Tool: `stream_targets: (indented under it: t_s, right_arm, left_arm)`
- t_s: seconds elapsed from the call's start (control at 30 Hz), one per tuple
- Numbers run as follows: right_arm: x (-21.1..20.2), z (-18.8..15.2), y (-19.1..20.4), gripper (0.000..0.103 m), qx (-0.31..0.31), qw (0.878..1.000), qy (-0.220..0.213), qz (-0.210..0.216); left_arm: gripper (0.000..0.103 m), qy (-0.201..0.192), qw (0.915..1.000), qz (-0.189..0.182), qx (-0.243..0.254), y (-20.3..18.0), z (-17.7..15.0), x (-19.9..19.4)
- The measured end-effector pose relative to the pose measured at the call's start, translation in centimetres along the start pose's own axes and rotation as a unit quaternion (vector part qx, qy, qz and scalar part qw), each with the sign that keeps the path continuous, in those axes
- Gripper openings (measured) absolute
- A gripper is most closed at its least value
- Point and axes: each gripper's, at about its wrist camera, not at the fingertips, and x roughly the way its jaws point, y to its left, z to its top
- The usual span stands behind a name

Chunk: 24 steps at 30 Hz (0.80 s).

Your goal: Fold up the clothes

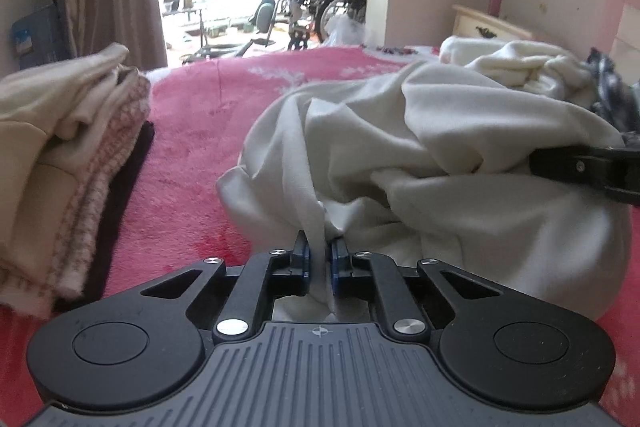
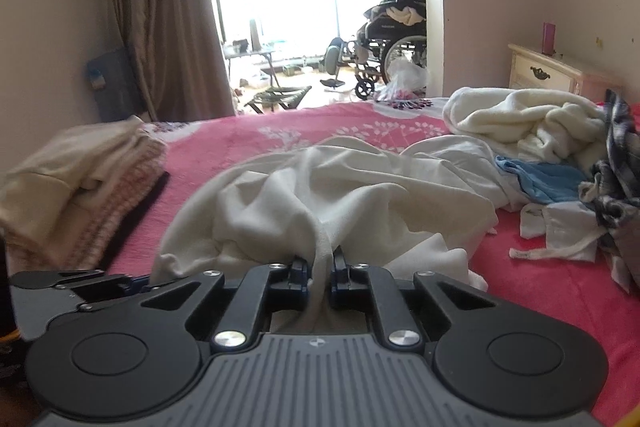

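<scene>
A crumpled white garment [image 1: 440, 147] lies on the pink bedspread [image 1: 200, 115]. My left gripper [image 1: 319, 247] is shut on a fold of its near edge, the cloth pinched between the blue pads. The right gripper's black finger [image 1: 580, 167] shows at the right edge of the left wrist view, against the same garment. In the right wrist view the white garment [image 2: 340, 195] spreads ahead, and my right gripper [image 2: 321, 261] is shut on a bunched fold of it. The left gripper's body [image 2: 80, 287] shows at the lower left there.
A stack of folded clothes [image 1: 60, 155] sits at the left on the bed. An unfolded heap lies at the right: a cream fleece [image 2: 528, 123], a blue piece [image 2: 548, 179], plaid cloth [image 2: 616, 163]. A bedside cabinet [image 2: 548, 75] and a wheelchair [image 2: 396, 47] stand beyond the bed.
</scene>
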Motion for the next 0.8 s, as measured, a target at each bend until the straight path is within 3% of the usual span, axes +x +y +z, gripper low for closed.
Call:
stream_targets:
  t_s: [0.33,0.53,0.7,0.8]
  right_arm:
    - [-10.1,-4.1,-1.2,0.01,0.068,0.996,0.022,0.062]
    - [-15.4,-8.6,-2.8,0.01,0.121,0.983,0.093,0.105]
    - [-15.3,-13.1,-4.8,0.011,0.163,0.964,0.191,0.086]
    - [-15.2,-14.1,-6.4,0.015,0.188,0.952,0.229,0.08]
  left_arm:
    - [0.007,-0.014,0.9977,-0.063,0.021,1.3,-2.3,-9.0]
    - [0.007,0.056,0.9895,-0.123,0.051,2.1,-5.5,-13.5]
    - [0.009,0.143,0.9685,-0.164,0.121,1.4,-9.3,-14.1]
    - [0.012,0.183,0.9589,-0.169,0.137,1.4,-10.6,-13.6]
